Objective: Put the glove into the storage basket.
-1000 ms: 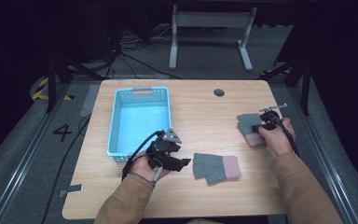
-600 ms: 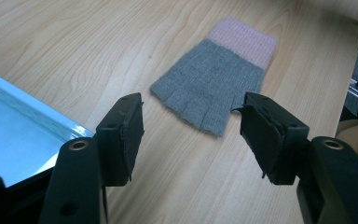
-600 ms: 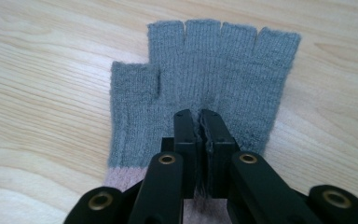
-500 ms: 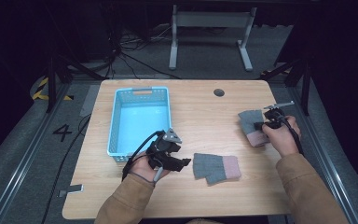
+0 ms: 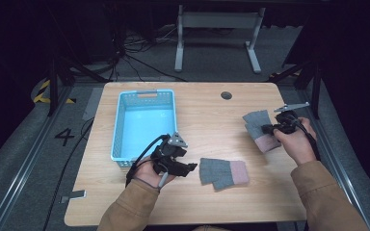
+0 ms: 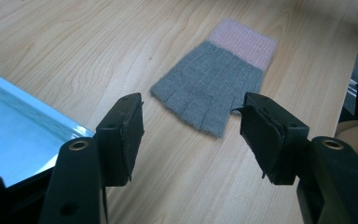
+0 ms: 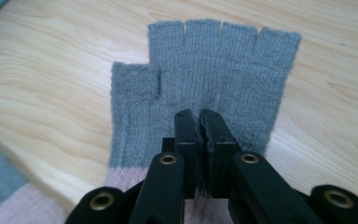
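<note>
Right gripper (image 7: 200, 116): jaws pressed together, pinching the grey knit fingerless glove with pink cuff (image 7: 205, 70) near the table's right edge, lifted since the earlier frame. Left gripper (image 6: 191, 135): jaws spread, unmoved; second matching glove (image 6: 214, 84) just ahead, bare wood around; light-blue plastic basket (image 6: 9, 135) beside.

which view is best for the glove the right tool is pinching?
Right gripper view: the pinched glove spreads wide, finger stubs and thumb clear, the right tool shut on its knit. High view shows it small beside the hand.
</note>
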A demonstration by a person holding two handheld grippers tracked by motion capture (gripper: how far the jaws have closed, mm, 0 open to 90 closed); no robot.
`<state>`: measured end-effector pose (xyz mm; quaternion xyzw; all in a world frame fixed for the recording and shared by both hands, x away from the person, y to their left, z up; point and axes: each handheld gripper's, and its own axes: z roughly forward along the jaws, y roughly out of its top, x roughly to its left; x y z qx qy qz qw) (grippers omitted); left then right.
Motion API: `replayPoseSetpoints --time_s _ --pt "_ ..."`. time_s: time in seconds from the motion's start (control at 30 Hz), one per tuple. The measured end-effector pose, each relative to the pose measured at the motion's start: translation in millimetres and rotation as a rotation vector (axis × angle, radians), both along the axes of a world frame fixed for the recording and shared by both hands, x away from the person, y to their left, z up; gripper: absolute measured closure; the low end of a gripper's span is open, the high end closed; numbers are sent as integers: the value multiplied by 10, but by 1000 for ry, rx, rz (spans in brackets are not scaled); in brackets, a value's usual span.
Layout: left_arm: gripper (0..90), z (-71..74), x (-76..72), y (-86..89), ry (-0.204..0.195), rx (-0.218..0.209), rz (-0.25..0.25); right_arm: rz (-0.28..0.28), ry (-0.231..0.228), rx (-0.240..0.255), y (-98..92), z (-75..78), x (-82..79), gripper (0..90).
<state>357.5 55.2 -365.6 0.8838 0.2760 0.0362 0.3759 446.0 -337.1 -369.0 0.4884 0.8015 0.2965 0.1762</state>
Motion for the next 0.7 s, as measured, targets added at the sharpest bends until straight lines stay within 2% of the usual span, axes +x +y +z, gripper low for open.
replayPoseSetpoints --time_s 0.13,0.17,0.2,0.3,0.4,0.47,0.5,0.53,0.63,0.67,0.7 --pt "401 -5 -1 -6 3 -2 4 86 -7 6 86 90 -115 862" --pt "402 -5 -1 -6 3 -2 4 86 -7 6 86 90 -115 862" --pt "402 -5 -1 -7 3 -2 3 129 -8 17 122 125 -169 862" --pt "402 -4 0 -10 3 2 2 155 -12 24 161 163 -228 862" --pt "403 -3 0 -19 6 4 -4 214 -19 31 232 229 -336 861" --pt "403 -3 0 -22 9 7 -7 248 -22 30 265 248 -383 862" --pt "403 -3 0 -22 9 7 -7 248 -22 30 265 248 -383 862" --pt "403 -5 -1 -25 6 6 -4 289 -18 36 302 255 -432 861" --pt "403 -5 -2 -24 7 6 -4 323 -12 44 334 255 -465 861" --pt "403 -5 -2 -23 7 8 -5 362 -11 43 372 256 -506 861" --pt "403 -5 -1 -22 9 8 -6 362 -11 43 372 256 -506 861"
